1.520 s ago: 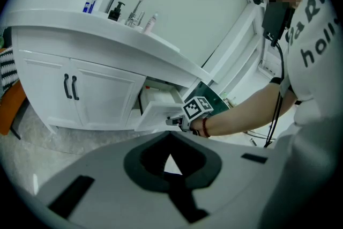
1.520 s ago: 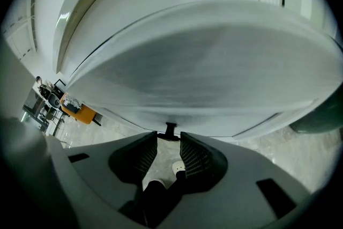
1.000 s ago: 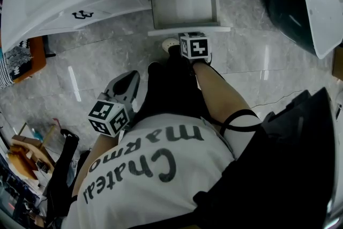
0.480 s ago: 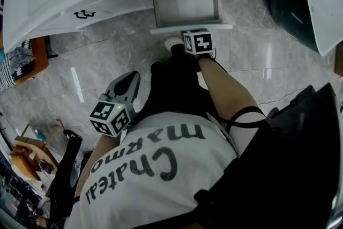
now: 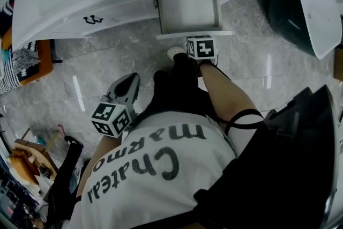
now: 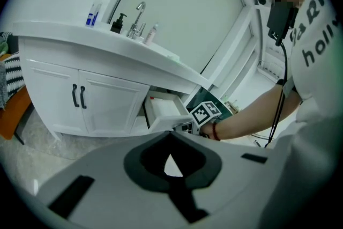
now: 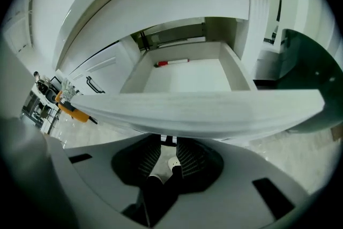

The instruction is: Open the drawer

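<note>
The white vanity drawer stands pulled out, its front panel just above my right gripper. A red-capped stick lies at the back inside it. The right gripper's jaws have just been closing. Its ribbed pads still stand a narrow gap apart, floor and a shoe showing through, tips tucked under the front's lower edge. In the head view the right gripper sits right at the drawer front. My left gripper hangs beside the person's leg, away from the vanity, jaws together and holding nothing.
Left of the drawer are cabinet doors with black handles. The countertop carries a faucet and bottles. A dark green bin with a white lid stands right of the drawer. An orange stool and clutter lie left.
The head view has shifted a little, so the vanity and drawer sit slightly lower and further right. The right gripper has stayed at the drawer front; the left has barely moved.
</note>
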Motion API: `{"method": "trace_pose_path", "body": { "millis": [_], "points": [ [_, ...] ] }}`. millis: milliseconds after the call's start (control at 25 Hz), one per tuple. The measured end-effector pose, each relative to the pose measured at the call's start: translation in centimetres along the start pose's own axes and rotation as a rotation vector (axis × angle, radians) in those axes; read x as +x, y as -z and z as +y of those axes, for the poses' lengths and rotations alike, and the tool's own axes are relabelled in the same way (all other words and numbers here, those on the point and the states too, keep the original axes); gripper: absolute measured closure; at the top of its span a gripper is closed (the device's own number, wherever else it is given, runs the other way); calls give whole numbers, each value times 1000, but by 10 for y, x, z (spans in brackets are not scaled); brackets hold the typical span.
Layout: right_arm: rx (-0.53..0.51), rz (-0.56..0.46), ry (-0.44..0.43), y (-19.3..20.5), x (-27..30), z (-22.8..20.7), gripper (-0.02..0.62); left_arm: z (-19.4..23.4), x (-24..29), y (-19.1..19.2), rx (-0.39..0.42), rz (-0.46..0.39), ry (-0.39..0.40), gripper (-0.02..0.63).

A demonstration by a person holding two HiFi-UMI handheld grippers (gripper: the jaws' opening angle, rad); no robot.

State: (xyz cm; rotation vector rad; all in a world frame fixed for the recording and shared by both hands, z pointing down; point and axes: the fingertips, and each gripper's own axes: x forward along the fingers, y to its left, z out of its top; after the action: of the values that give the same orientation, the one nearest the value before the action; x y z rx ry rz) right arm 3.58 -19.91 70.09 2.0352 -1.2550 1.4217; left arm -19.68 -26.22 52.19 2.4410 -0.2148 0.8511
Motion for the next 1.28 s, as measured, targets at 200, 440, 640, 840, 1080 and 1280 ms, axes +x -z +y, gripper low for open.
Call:
{"method": "trace_pose_path", "body": {
  "millis": [200,440,640,840,1080,1280],
  "points": [
    [9,-12,26,-7,-12,-3,526,8,-9,-13,30,-45,-25,601],
    [24,-12,60,-8,-29,-5,569,18,-20,-38,61,-107,-45,601],
    [-6,-26,85,-11,-53,-10,569,14,-23,-53,79,-157,-33,601],
    [-19,-63,68,-18,-77,-13,569,-2,-21,-59,84,-191,-12,600],
    [-76,-93,45,-13,-113,-27,569,-25,-17,-58,58,-186,-17,601],
    [-63,-197,-62,-24,-162,-40,584,-57,-10,-57,20,-183,-50,601]
  ]
}}
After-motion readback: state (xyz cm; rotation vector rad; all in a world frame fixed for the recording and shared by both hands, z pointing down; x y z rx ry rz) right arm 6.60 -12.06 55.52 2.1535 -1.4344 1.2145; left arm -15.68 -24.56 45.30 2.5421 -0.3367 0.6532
